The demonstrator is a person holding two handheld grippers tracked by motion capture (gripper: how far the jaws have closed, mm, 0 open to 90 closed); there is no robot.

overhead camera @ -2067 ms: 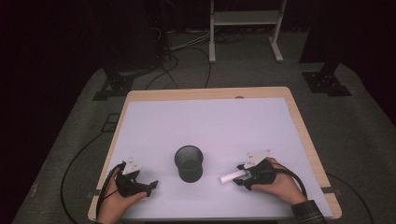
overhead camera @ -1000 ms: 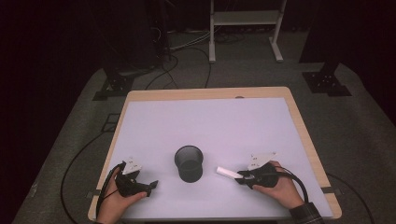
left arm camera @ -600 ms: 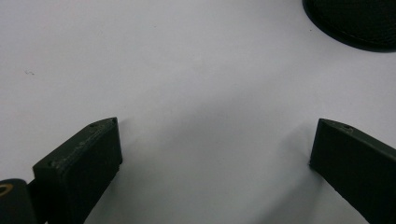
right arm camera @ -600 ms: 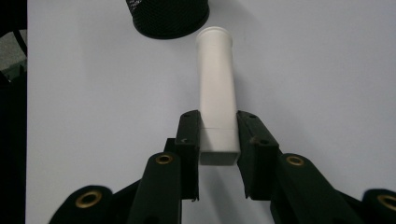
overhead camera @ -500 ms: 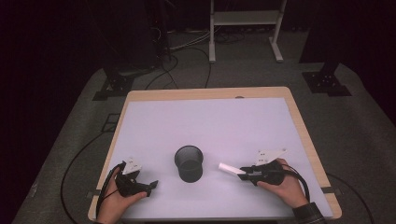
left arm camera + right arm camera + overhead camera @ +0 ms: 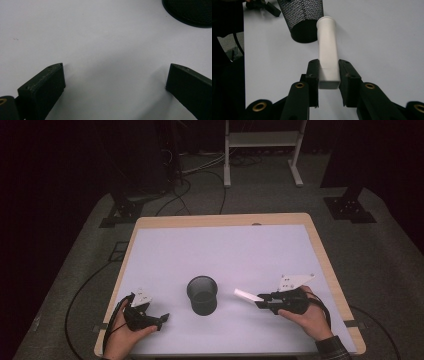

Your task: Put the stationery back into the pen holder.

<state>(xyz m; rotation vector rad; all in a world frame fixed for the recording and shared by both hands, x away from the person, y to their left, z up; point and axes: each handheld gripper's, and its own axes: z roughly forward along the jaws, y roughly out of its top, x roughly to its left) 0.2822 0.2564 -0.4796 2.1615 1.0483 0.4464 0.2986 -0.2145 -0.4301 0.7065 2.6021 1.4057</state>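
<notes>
Right now the right gripper (image 6: 261, 301) is clamped on the squared end of a white tube (image 6: 327, 47), holding it roughly level above the counter (image 6: 225, 250), with the tube's round far end pointing left toward the black mesh cup (image 6: 202, 295). The cup stands upright near the middle of the near half of the counter, and the tube tip sits just right of it, not touching as far as the high view shows.

Likely trouble: the jaws grip only the last short stretch of the tube, so most of its length hangs out unsupported. A quick swing or a knock against the cup's rim could pivot it in the jaws or pull it free. The mesh cup looks light, and a sideways nudge from the tube could tip it or slide it across the smooth surface. If the tube is meant to go into the cup, it would have to be tilted up first; coming in level it would strike the wall.

The left gripper (image 6: 152, 319) rests on the near left of the counter, jaws wide apart on nothing.

Hard to tell: the tube's material, whether it is hollow, and what lies inside the cup.
</notes>
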